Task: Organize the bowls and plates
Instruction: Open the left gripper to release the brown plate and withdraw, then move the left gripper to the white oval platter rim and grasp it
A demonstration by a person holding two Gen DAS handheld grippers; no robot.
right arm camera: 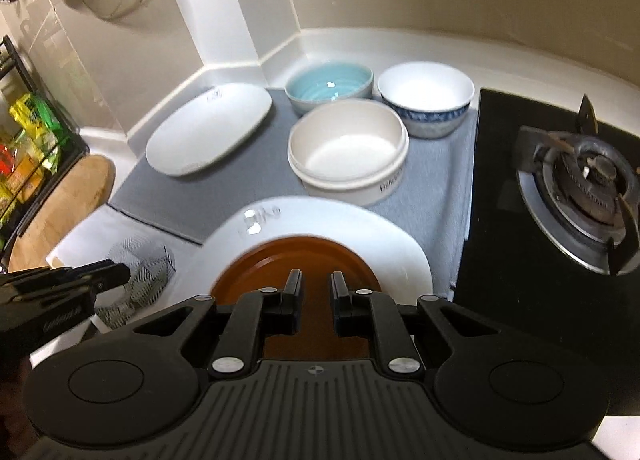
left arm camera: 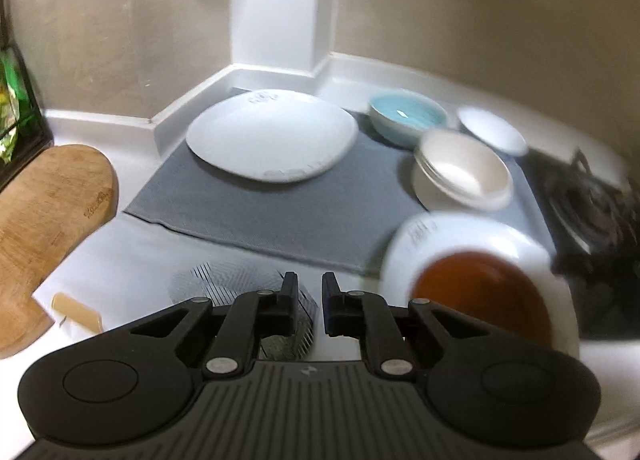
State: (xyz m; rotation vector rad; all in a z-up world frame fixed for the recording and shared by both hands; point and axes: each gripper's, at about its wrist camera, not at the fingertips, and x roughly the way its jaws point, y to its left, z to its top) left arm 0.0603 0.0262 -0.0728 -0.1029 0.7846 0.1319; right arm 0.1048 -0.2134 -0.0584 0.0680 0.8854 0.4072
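A brown plate (right arm camera: 300, 256) lies on a white plate (right arm camera: 332, 215) at the near edge of the grey mat (right arm camera: 432, 187). My right gripper (right arm camera: 316, 286) is shut on the brown plate's near rim, which shows between its fingers. In the left wrist view the same brown plate (left arm camera: 480, 288) and white plate (left arm camera: 472, 236) are blurred at lower right. My left gripper (left arm camera: 310, 288) hovers over the white counter left of them, jaws nearly together with nothing between; it also shows as the left gripper (right arm camera: 120, 274) at the edge. A large white oval plate (right arm camera: 208, 127) rests at the mat's back left.
Behind the plates stand a blue bowl (right arm camera: 328, 85), a white round tub (right arm camera: 348, 151) and a blue-patterned white bowl (right arm camera: 426, 95). A black gas hob (right arm camera: 580, 175) borders the mat on the right. A wooden board (right arm camera: 68, 203), a patterned mesh item (right arm camera: 140, 264) and a shelf rack (right arm camera: 28, 139) are left.
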